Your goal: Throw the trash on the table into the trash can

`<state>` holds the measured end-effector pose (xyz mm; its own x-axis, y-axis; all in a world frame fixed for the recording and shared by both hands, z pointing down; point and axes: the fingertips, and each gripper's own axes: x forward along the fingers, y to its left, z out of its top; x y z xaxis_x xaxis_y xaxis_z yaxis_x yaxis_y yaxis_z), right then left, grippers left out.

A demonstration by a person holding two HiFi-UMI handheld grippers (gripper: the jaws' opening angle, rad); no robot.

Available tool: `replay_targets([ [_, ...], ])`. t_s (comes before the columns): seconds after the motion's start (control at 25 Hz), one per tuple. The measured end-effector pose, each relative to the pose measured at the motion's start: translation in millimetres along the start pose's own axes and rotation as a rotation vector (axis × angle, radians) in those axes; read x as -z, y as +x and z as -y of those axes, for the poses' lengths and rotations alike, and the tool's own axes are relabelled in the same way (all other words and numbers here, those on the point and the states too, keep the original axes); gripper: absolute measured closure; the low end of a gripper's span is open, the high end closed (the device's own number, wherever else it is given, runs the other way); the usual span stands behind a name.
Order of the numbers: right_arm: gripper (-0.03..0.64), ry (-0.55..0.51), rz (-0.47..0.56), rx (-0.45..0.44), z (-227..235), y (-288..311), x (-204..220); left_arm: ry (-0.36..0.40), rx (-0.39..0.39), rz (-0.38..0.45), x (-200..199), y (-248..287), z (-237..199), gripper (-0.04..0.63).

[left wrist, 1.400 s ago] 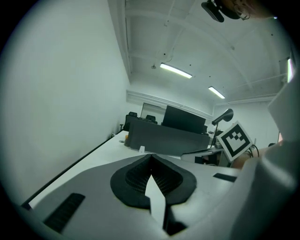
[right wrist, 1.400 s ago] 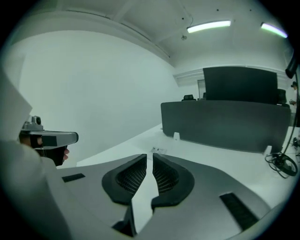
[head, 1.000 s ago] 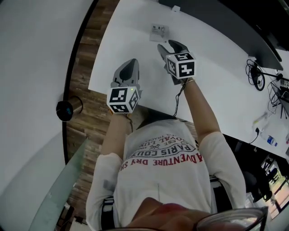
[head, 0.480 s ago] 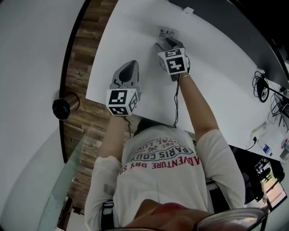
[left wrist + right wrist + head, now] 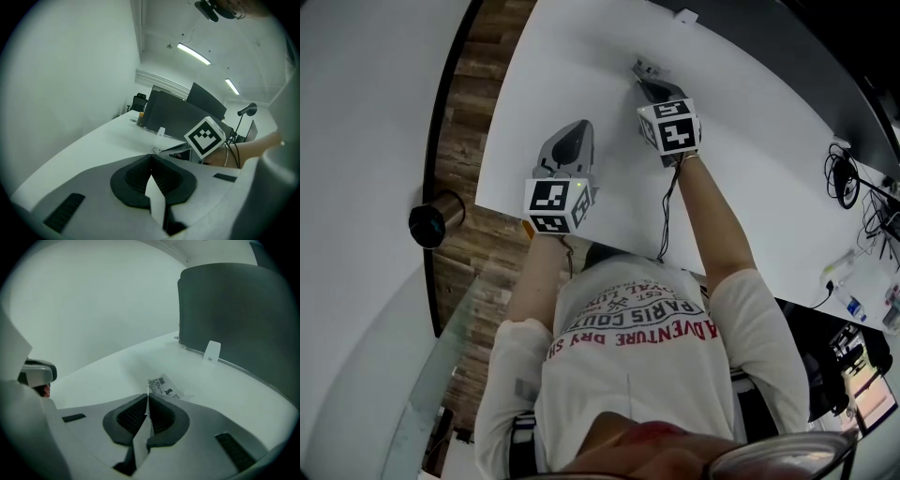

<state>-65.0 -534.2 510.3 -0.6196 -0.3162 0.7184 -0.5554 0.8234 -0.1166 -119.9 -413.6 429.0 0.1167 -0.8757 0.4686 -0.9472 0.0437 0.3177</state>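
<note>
Right gripper [image 5: 146,398], jaws just closed, pinches the paper scrap [image 5: 164,386] at its tips.

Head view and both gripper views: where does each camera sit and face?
Head view: on the person's head, facing steeply down at the white table; shows shirt, left forearm, right forearm, left hand-held gripper, right hand-held gripper.
Left gripper view: on the left hand-held gripper, facing along its shut jaws toward the dark partition; shows the right forearm.
Right gripper view: on the right hand-held gripper, facing along its jaws, shut on the printed paper scrap.
Shared: head and right gripper views show that scrap.
</note>
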Motion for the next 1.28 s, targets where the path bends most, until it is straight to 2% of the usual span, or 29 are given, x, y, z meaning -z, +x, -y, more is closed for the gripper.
replay_targets([
  [0.16,0.589,-0.006,0.083,-0.033,-16.9,-25.0,-13.7,-0.001,-0.017,0.035,-5.1,-14.4,6.2,0.572],
  [0.36,0.588,-0.063,0.170,-0.078,-69.1,-54.4,-26.7,-0.020,-0.080,0.097,-12.0,-62.3,0.3,0.572],
  [0.56,0.588,-0.150,0.232,-0.189,-157.0,-85.9,-38.1,-0.045,-0.195,0.156,-0.9,-146.3,-17.3,0.572],
  [0.72,0.588,-0.210,0.255,-0.314,-250.2,-105.1,-31.2,-0.101,-0.331,0.183,33.7,-231.3,-46.1,0.572],
  [0.84,0.588,-0.254,0.244,-0.430,-325.6,-112.5,-11.9,-0.188,-0.446,0.220,66.7,-295.8,-71.6,0.572],
  [1.0,0.588,-0.282,0.182,-0.566,-413.7,-119.6,33.6,-0.249,-0.571,0.246,113.3,-375.9,-91.9,0.572],
  [1.12,0.588,-0.341,0.104,-0.645,-471.9,-115.7,79.5,-0.329,-0.666,0.249,163.2,-427.5,-104.1,0.572],
  [1.28,0.588,-0.396,-0.032,-0.706,-534.9,-95.9,156.0,-0.435,-0.753,0.210,242.3,-476.1,-121.4,0.572],
])
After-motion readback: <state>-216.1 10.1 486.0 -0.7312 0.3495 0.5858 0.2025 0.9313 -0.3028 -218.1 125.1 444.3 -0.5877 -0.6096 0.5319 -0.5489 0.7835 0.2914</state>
